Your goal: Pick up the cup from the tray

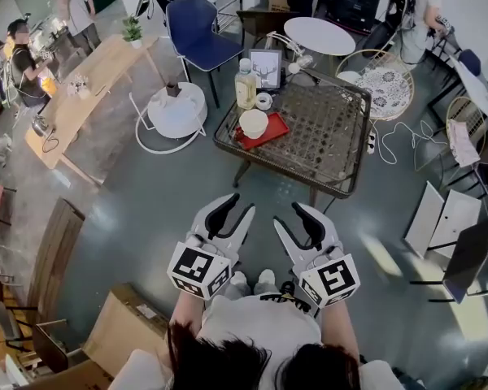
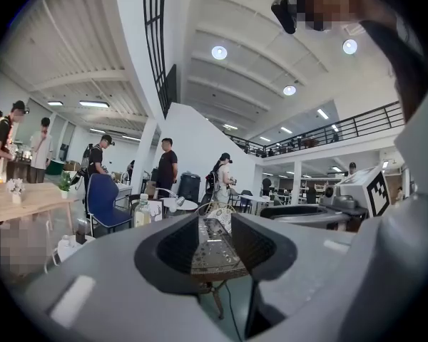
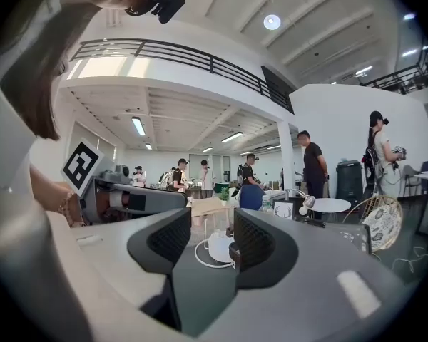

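cup (image 1: 253, 123) sits on red tray (image 1: 276, 127) at the left edge of wicker table (image 1: 325, 128). left gripper (image 1: 232, 216) and right gripper (image 1: 297, 219) are close to the body, well apart from it, jaws parted, nothing between.

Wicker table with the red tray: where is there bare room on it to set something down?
The wicker table is bare across its right half, from the red tray to the right rim. Its left end is crowded: the bottle, the picture frame, and the tray with the cup.
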The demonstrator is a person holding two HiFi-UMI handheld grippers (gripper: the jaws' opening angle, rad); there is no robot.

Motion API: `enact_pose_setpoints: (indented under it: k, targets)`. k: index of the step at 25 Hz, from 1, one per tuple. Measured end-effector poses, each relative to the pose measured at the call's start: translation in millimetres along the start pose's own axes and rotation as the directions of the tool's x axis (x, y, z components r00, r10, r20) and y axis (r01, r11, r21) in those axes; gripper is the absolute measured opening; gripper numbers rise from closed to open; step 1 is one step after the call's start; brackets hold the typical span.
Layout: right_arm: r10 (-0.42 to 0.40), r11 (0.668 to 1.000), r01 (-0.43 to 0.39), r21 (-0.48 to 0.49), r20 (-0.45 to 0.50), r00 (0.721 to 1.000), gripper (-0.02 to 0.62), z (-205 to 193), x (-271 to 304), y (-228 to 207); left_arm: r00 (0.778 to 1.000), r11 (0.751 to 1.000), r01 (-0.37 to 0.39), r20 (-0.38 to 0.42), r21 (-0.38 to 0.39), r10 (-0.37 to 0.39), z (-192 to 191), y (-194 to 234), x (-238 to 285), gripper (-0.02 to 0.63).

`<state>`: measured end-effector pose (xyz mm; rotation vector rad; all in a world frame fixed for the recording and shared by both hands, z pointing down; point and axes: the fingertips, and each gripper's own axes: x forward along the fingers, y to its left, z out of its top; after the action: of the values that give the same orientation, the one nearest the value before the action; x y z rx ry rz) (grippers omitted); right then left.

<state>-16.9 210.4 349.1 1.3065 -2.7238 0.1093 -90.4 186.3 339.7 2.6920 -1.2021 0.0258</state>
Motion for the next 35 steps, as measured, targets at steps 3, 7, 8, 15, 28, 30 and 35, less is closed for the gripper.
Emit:
enact_pose_setpoints:
  k: [3,7,8,15,28,30,35]
  targets:
    - [0.01,1.0,-0.01,-0.008,0.024,1.0,0.283,4.4,2.5,-2.0,1.0,1.0,0.011,-0.012,0.006,-0.011,0.0,0.9,4.9,0.143]
    - [0.024,0.999,-0.023,-0.029,0.038,0.999,0.354,8.0,3.2,-8.3,1.0,1.0,0.016,0.005,0.017,-0.017,5.4,1.3,10.0,0.194]
    - [0.022,0.999,-0.021,-0.03,0.041,0.999,0.358,9.5,2.8,-11.2,1.0,1.0,0.022,0.005,0.022,-0.022,7.0,0.6,12.0,0.218]
    - [0.037,0.999,-0.036,-0.03,0.055,0.998,0.377,17.1,1.7,-27.9,1.0,0.999,0.028,0.012,0.036,-0.028,13.6,-3.5,22.2,0.273]
    - [0.123,0.991,-0.122,-0.05,0.017,0.992,0.396,7.7,8.4,-52.4,0.999,0.999,-0.046,0.005,0.026,0.046,7.6,1.3,38.8,0.304]
    - [0.124,0.991,-0.123,-0.051,0.018,0.992,0.397,8.2,10.2,-57.1,0.999,0.998,-0.051,0.004,0.029,0.051,8.1,3.5,42.2,0.304]
    - [0.128,0.991,-0.127,-0.049,0.013,0.992,0.4,7.8,19.8,-68.3,0.998,0.998,-0.062,0.011,0.021,0.062,12.6,15.4,53.0,0.304]
